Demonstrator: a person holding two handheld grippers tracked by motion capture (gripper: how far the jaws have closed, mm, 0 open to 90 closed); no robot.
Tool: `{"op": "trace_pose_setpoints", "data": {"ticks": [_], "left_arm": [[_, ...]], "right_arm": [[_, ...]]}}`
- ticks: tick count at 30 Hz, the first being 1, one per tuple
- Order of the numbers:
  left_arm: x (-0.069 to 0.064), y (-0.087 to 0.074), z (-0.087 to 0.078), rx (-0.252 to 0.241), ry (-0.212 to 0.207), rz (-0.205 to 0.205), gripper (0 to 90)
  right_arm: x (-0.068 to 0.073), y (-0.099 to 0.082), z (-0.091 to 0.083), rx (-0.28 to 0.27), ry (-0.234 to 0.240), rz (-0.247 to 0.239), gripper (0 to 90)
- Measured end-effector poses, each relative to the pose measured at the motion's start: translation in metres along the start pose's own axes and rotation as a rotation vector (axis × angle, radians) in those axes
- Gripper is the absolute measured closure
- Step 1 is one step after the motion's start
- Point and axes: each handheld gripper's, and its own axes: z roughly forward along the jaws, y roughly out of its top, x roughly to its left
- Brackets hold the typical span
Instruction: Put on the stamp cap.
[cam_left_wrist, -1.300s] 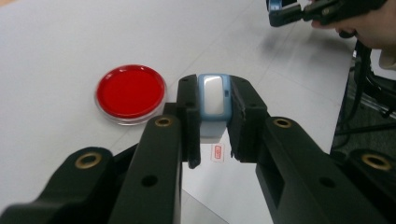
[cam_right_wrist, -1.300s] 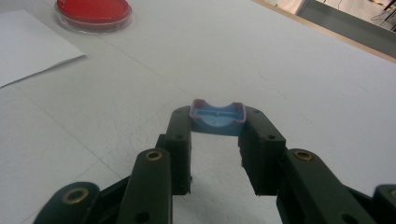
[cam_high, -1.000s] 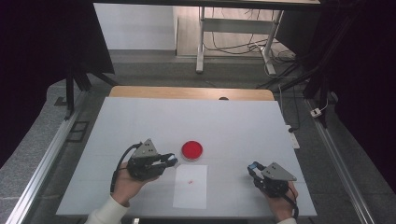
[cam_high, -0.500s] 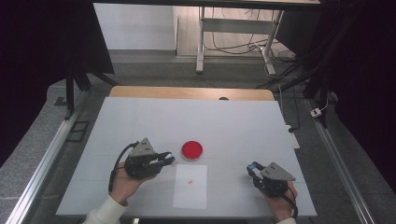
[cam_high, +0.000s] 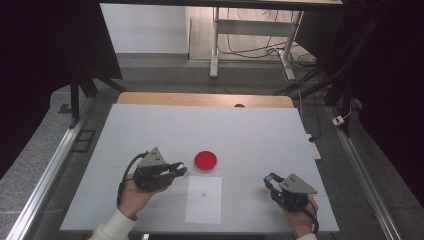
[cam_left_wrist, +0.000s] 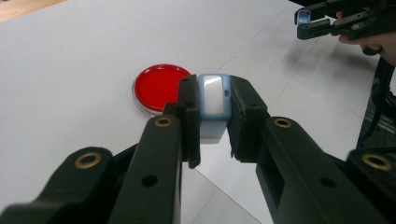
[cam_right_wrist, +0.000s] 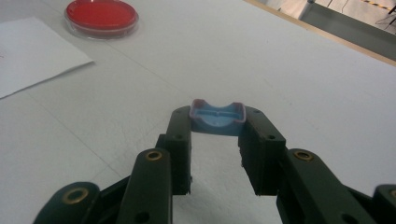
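The left tongs (cam_left_wrist: 214, 122) are clamped on a small blue-and-white stamp body (cam_left_wrist: 213, 100), seen in the centre of the left gripper view, its white face turned toward the camera. The right tongs (cam_right_wrist: 217, 140) grip a shallow blue cap (cam_right_wrist: 217, 117) by its two side edges, at mid-frame of the right gripper view, hollow side showing. In the high view the left tongs (cam_high: 179, 169) sit at lower left of centre and the right tongs (cam_high: 270, 179) at lower right, well apart.

Between them, low in the frame, lies a white sheet of paper (cam_high: 204, 199) with a faint red mark, and just above it a round dish of red ink (cam_high: 205, 160) on the white worktop (cam_high: 260, 130).

Both plastic pieces look light, stiff and smooth, so they could slip or twist under an off-centre squeeze; flat opposite sides are the best hold, as now. The cap seems thin-walled and may flex if pinched hard. The paper is limp and would slide easily.
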Motion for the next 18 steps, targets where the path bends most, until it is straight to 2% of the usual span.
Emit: {"op": "trace_pose_setpoints", "data": {"ticks": [18], "left_arm": [[-0.0013,0.0009,0.0003,-0.003,-0.002,-0.001,75.6]], "right_arm": [[0.0094,0.0059,0.0024,-0.024,0.041,0.003,65.0]]}}
